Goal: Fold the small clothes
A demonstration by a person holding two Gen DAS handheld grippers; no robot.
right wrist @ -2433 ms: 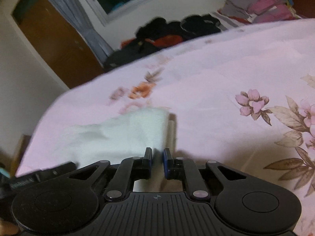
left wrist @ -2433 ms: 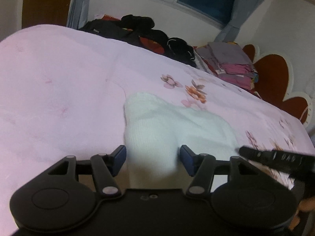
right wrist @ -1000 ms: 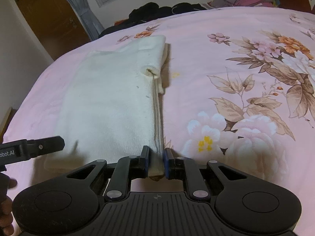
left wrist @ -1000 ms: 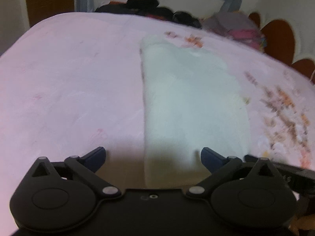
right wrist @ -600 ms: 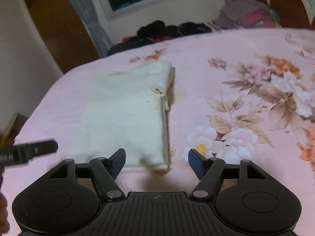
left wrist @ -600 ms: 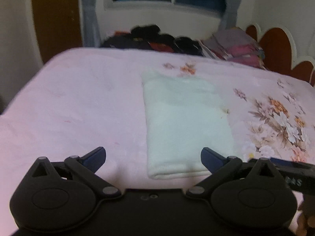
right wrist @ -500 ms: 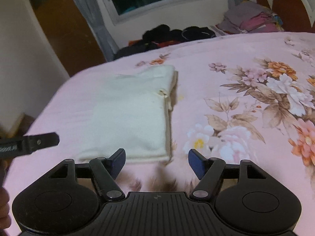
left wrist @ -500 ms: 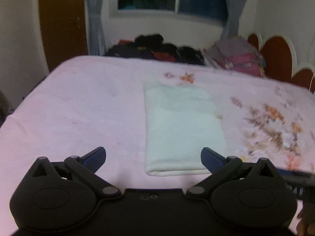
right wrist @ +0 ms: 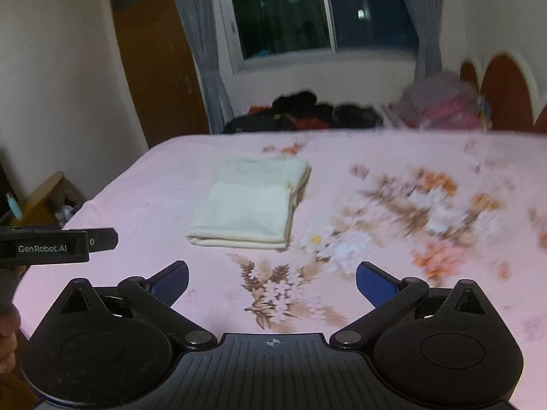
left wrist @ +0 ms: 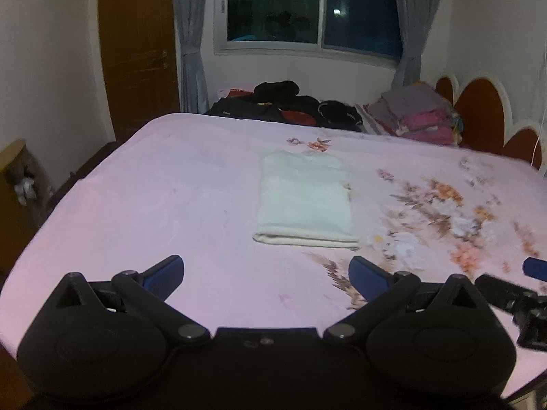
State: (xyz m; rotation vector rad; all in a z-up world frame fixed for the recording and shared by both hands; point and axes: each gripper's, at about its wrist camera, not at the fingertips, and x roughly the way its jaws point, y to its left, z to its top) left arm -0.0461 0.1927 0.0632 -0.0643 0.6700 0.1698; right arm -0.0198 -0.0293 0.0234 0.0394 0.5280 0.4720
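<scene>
A small white knitted garment point(left wrist: 304, 201) lies folded into a flat rectangle on the pink floral bedspread point(left wrist: 171, 198). It also shows in the right wrist view point(right wrist: 253, 203). My left gripper point(left wrist: 266, 273) is open and empty, held back from the garment's near edge and above the bed. My right gripper point(right wrist: 271, 278) is open and empty, also drawn back from the garment. The left gripper's body shows at the left edge of the right wrist view point(right wrist: 54, 246). Part of the right gripper shows at the right edge of the left wrist view point(left wrist: 512, 297).
Dark clothes point(left wrist: 283, 102) are heaped at the far edge of the bed. A stack of folded pink and grey clothes point(left wrist: 417, 116) sits by the red scalloped headboard point(left wrist: 478, 109). A wooden door point(left wrist: 136, 54) and a window point(left wrist: 307, 7) are behind.
Both grippers have pulled back and up from the garment, which now looks smaller and farther. The right gripper had let go of its edge earlier and stays open. The garment lies still.
</scene>
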